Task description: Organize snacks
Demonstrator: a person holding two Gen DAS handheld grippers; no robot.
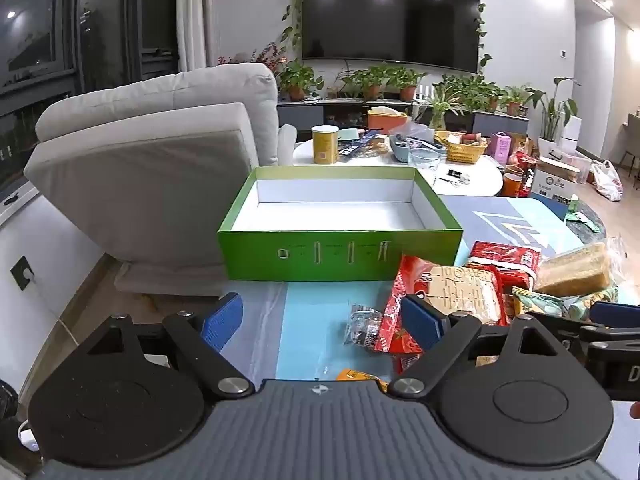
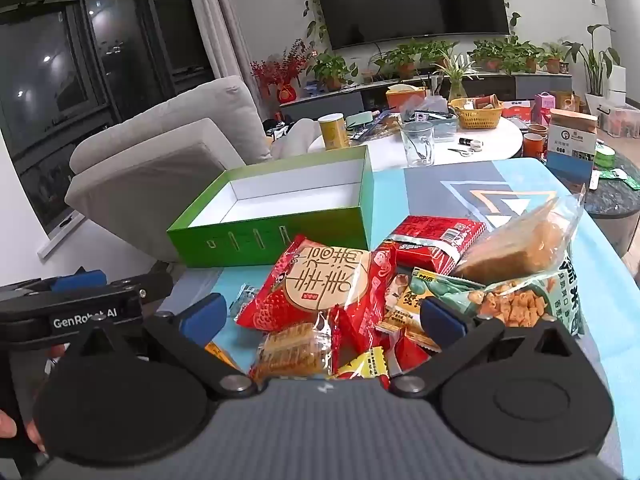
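Green box (image 1: 340, 256) near table's left edge, bare mat before it; left gripper (image 1: 322, 320) and right gripper (image 2: 324, 316) spread wide, empty, low over snack pile (image 2: 360, 292).

White lettering reading "GenRobot AI" marks the black left gripper (image 2: 78, 282) body, left of the right claw; the red snack packets' Chinese print ahead is not legible.

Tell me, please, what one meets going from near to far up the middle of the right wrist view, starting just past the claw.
Small clear-wrapped pastry → big red cookie packet → green box, open and empty → yellow can on the white round table → potted plants → wall television.
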